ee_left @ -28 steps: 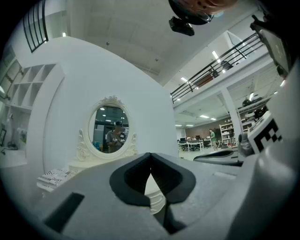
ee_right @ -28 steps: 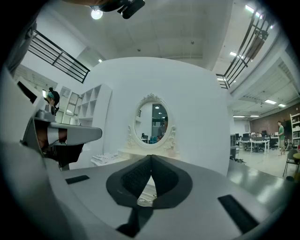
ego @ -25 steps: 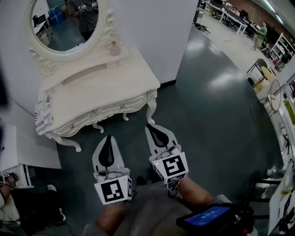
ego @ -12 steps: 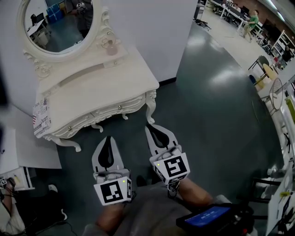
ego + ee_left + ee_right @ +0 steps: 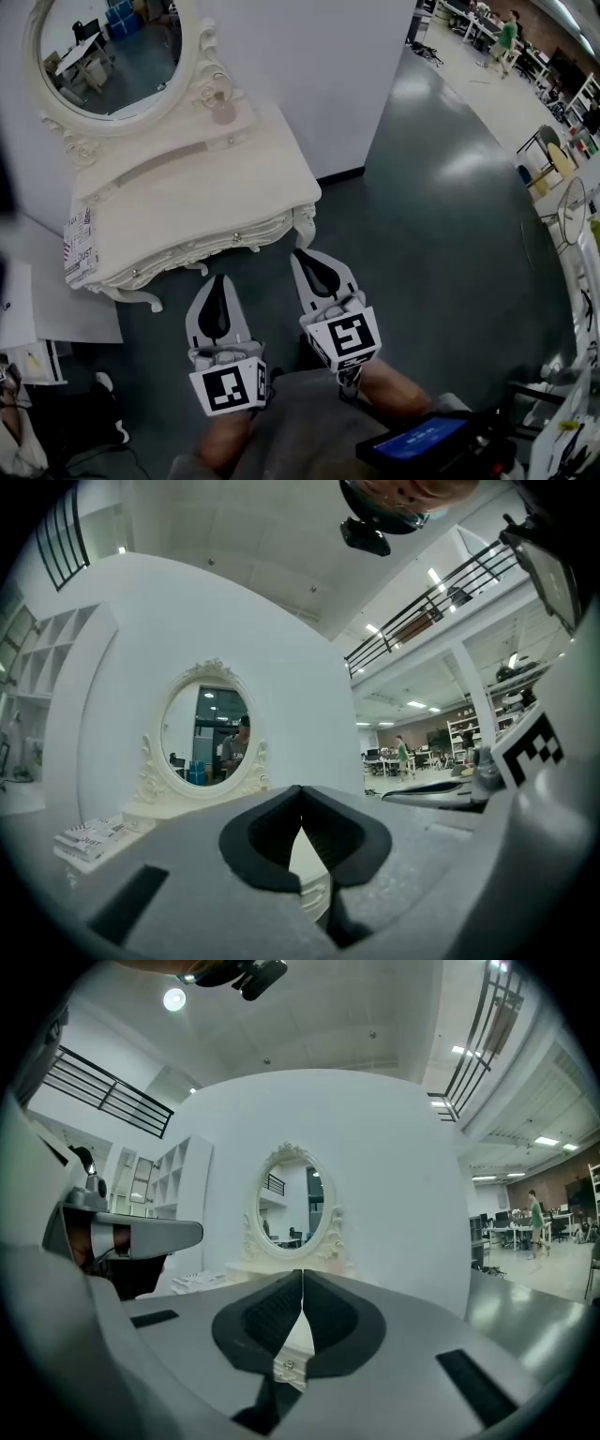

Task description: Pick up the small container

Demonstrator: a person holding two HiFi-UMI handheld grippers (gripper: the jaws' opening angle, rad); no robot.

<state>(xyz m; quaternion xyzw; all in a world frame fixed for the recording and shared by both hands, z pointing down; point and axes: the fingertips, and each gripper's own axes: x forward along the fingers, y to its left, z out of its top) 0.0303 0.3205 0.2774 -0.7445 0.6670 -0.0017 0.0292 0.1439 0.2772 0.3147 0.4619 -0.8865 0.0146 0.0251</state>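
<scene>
The small pink container (image 5: 223, 111) stands on the raised back shelf of the white dressing table (image 5: 197, 202), just right of the oval mirror (image 5: 103, 52). Both grippers are held level in front of the table, pointing at it. My left gripper (image 5: 221, 278) is shut and empty, its tip a short way from the table's front edge. My right gripper (image 5: 298, 252) is also shut and empty, close to the table's front right leg (image 5: 304, 225). In the left gripper view the jaws (image 5: 301, 789) meet, and in the right gripper view they (image 5: 303, 1272) meet too. The container is far from both.
A printed booklet (image 5: 81, 246) lies at the table's left end. A white cabinet (image 5: 37, 314) stands left of the table, and a white wall (image 5: 309, 75) rises behind it. Dark green floor (image 5: 441, 234) stretches to the right. A screen device (image 5: 427, 441) sits by my right forearm.
Both grippers have moved forward together toward the dressing table, and the table's front edge now lies closer to their tips. Both stay shut.
</scene>
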